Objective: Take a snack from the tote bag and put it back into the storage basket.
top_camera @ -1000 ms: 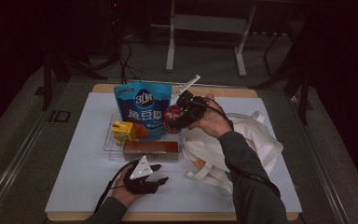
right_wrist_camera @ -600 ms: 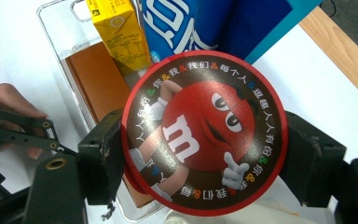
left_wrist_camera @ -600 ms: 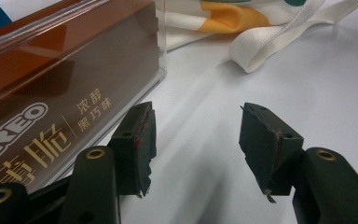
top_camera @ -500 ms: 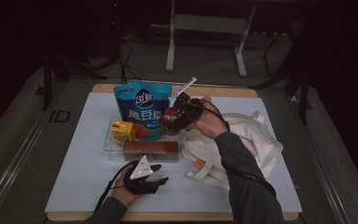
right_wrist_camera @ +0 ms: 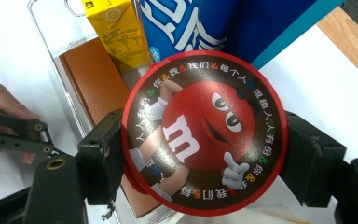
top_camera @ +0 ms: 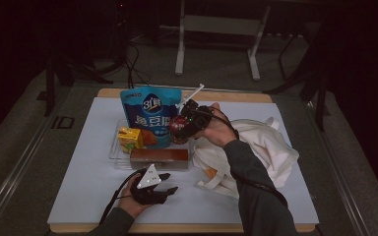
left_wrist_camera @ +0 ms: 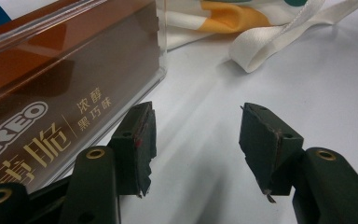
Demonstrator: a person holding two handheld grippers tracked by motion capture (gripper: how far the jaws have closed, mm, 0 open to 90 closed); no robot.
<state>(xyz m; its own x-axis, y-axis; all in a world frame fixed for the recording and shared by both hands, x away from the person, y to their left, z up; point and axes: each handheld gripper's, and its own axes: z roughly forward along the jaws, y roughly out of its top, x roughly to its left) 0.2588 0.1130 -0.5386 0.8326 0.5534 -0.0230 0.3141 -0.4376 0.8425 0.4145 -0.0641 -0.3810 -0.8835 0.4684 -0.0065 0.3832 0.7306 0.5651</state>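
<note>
- The left gripper (top_camera: 170, 189) rests on the white table cover (top_camera: 78, 196) near the front edge; in the left gripper view its jaws stand wide apart with nothing between them, just beside the clear tray (left_wrist_camera: 161, 56).
- In the clear tray (top_camera: 114, 152) stand a yellow juice carton (top_camera: 130, 138) at the left, a blue snack pouch (top_camera: 151, 115) upright behind it, and a brown Oreo box (top_camera: 158, 156) lying along the front.
- The right gripper (right_wrist_camera: 205, 154) is closed on a round red M&M's tin (right_wrist_camera: 205, 133), one jaw on each side of its rim; in the high view the tin (top_camera: 179, 125) hangs above the tray's right end, though whether it touches anything below is hard to tell in the dim light.
- A white cloth bag (top_camera: 261, 147) lies crumpled at the right, just beside the tray.
- Risk, as I judge it: the grip is on a curved rim, so the tin could pivot or slip; lowered carelessly, it might knock the pouch over or land on the Oreo box rather than the tray floor.
</note>
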